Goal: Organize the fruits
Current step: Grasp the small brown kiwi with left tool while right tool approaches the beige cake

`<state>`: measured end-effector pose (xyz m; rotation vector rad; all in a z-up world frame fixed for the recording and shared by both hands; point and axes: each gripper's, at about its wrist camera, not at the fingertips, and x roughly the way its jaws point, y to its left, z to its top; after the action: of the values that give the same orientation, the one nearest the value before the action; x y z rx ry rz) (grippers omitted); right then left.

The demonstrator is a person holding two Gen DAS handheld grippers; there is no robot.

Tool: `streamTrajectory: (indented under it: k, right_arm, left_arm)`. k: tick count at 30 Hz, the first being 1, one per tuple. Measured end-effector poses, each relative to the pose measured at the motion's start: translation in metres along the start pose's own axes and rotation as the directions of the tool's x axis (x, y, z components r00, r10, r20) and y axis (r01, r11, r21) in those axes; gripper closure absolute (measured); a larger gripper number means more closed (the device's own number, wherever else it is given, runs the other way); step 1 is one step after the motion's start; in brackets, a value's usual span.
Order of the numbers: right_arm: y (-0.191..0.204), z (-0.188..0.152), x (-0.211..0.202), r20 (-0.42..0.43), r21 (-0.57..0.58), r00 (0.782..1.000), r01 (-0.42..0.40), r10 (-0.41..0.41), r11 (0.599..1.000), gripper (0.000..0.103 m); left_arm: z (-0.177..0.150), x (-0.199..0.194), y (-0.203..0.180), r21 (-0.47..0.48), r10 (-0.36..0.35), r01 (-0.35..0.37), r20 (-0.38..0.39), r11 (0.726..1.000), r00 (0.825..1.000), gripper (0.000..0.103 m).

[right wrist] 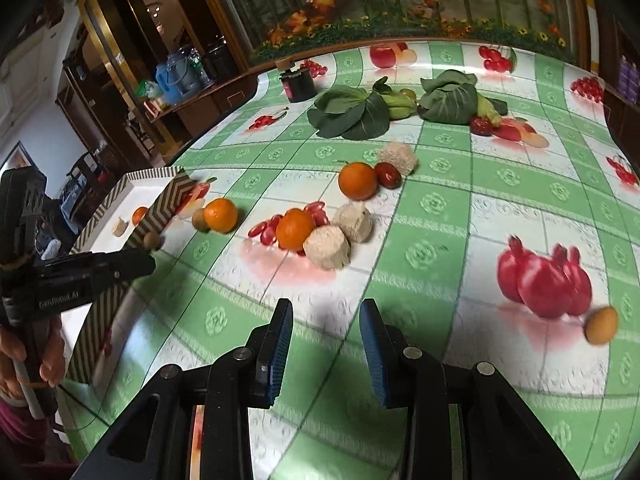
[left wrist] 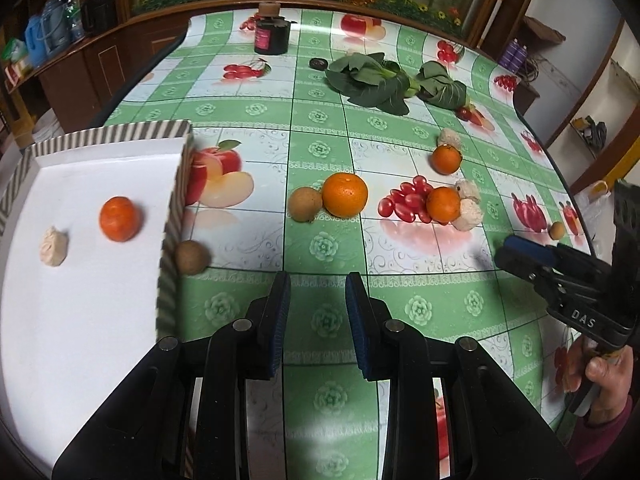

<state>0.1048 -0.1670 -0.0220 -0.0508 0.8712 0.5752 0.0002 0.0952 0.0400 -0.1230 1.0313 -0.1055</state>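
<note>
A dark jar (left wrist: 272,36) with a pink label stands at the top centre of the left wrist view, on a green checked tablecloth (left wrist: 320,248) printed with fruit. Two leafy greens (left wrist: 372,80) lie to its right (stems toward each other). Blue plastic jugs (left wrist: 38,38) sit on a wooden sideboard (left wrist: 100,56), upper left.

Two markings could be read. On the black body of the right gripper (left wrist: 505,254), seen at four o'clock in the left wrist view, stood the white letters "DAS". On the side of the left gripper (right wrist: 150,262), at nine o'clock in the right wrist view, stood "GenRobot.AI". The pink label on the dark jar (left wrist: 272,36) at twelve o'clock was too small to read.
</note>
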Motion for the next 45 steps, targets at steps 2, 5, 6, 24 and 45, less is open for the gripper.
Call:
streamTrajectory:
  k: [2,5,6,24,45]
  right_arm:
    - [0.001,0.004,0.008,-0.008,-0.009,1.000,0.016,-0.016,1.000,0.069]
    - [0.004,0.010,0.018,-0.016,-0.024,1.000,0.026,-0.026,0.999,0.069]
    - [0.005,0.013,0.021,-0.017,-0.031,0.999,0.034,-0.035,0.999,0.069]
    - [0.010,0.029,0.042,-0.007,-0.127,0.996,0.086,-0.088,0.988,0.073]
    - [0.000,0.028,0.037,-0.009,-0.076,1.000,0.019,-0.020,0.997,0.073]
  left_arm:
    - [0.003,0.005,0.002,0.002,0.005,-0.005,-0.006,1.000,1.000,0.076]
    - [0.006,0.011,0.003,0.005,0.006,-0.006,-0.011,1.000,1.000,0.076]
    - [0.008,0.013,0.004,0.006,0.007,-0.007,-0.014,1.000,1.000,0.076]
    - [0.028,0.043,0.007,0.030,0.018,-0.017,-0.053,0.999,0.998,0.076]
    - [0.048,0.059,0.001,0.184,0.016,-0.016,0.000,0.983,1.000,0.076]
